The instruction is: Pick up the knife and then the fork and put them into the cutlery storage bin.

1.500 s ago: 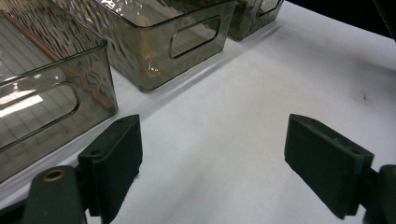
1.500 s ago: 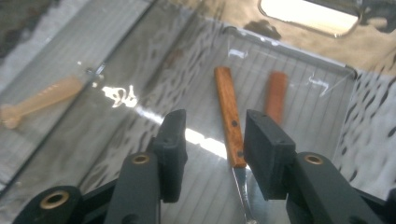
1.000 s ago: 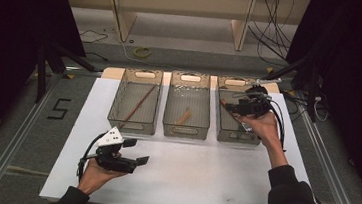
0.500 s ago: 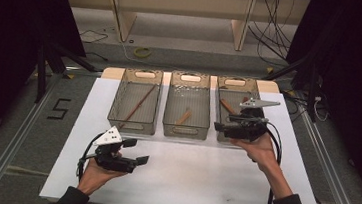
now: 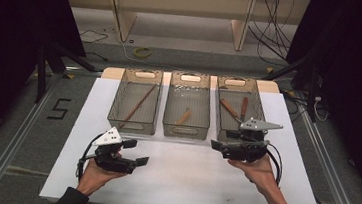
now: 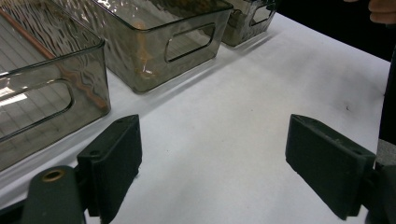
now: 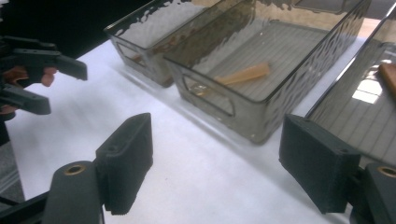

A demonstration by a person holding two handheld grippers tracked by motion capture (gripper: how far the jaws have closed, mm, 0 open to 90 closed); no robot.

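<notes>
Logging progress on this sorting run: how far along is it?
Done: wooden pieces lie in all three bins, two of them in the right bin. In hand: nothing; the right gripper, jaws just opened, and the left gripper are empty. Left: no loose pieces visible on the table.

Your right bin (image 5: 239, 82), a smoky clear plastic tray with a cut-out handle, stands at the far right of the row of three on the desk. Inside it lie two wooden-handled utensils (image 5: 229, 107): one slants across the floor, the other lies nearly lengthwise beside it.
</notes>
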